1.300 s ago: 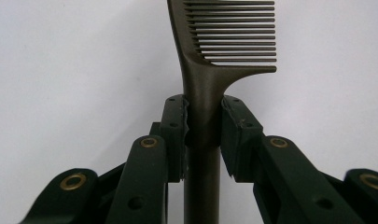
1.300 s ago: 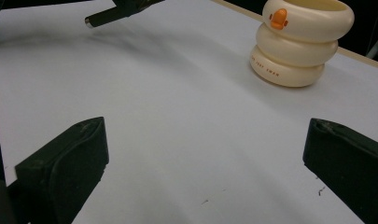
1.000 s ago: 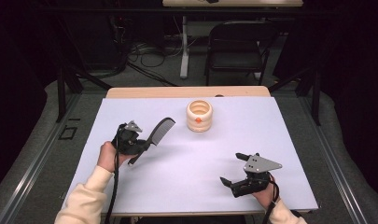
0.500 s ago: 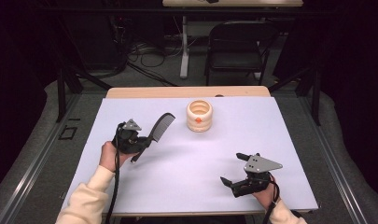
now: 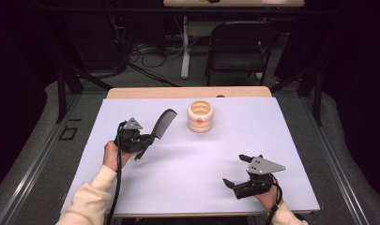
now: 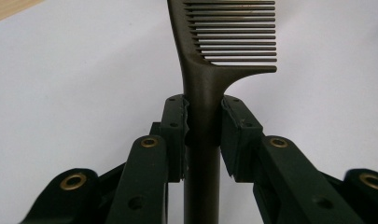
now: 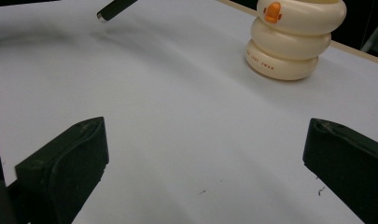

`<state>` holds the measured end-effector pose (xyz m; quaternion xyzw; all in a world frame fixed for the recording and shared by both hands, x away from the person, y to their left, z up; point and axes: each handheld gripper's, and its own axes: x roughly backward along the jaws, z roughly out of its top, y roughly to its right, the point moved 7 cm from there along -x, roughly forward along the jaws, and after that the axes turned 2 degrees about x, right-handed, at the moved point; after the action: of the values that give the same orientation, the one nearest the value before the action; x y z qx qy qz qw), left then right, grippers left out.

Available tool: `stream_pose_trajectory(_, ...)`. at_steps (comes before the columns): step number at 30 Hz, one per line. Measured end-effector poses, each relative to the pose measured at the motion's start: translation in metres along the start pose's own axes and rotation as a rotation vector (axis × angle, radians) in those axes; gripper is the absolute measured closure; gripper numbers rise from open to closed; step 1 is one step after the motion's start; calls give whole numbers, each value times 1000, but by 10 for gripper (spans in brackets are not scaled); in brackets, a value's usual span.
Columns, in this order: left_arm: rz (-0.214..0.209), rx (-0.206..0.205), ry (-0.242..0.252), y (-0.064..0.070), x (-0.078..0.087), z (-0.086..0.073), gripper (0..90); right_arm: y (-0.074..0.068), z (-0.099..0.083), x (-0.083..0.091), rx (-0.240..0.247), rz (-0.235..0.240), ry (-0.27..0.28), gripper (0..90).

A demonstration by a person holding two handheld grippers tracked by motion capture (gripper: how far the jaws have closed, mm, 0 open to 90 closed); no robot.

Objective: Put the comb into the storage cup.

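Observation:
A dark comb (image 5: 160,124) hangs over the left part of the white table (image 5: 291,136), teeth end pointing toward the far right. My left gripper (image 5: 143,141) is shut on its handle. In the left gripper view, the jaws pinch the comb (image 6: 203,84) just below the teeth, with my left gripper (image 6: 203,119) tight on both sides. A cream ringed holder (image 5: 200,116) with an orange mark stands at the far middle. My right gripper (image 5: 235,169) rests near the front right edge, open and holding nothing. In the right gripper view, its fingers (image 7: 67,156) spread wide toward the holder (image 7: 291,39).
The table's wooden far edge (image 5: 187,92) shows beyond the white sheet. A dark folding chair (image 5: 239,44) and cables stand on the floor behind the table. The comb's handle tip (image 7: 113,9) shows at the top of the right gripper view.
My left gripper, with the comb in it, has drifted a little away from the person. The right gripper has stayed put.

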<state>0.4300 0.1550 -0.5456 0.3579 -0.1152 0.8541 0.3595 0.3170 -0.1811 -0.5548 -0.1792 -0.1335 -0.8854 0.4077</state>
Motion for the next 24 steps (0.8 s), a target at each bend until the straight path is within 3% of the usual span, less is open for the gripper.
stream_pose_trajectory(24, 13, 15, 123, -1, 9, 12, 724, -1, 0, -1, 0, 0, -4, 0)
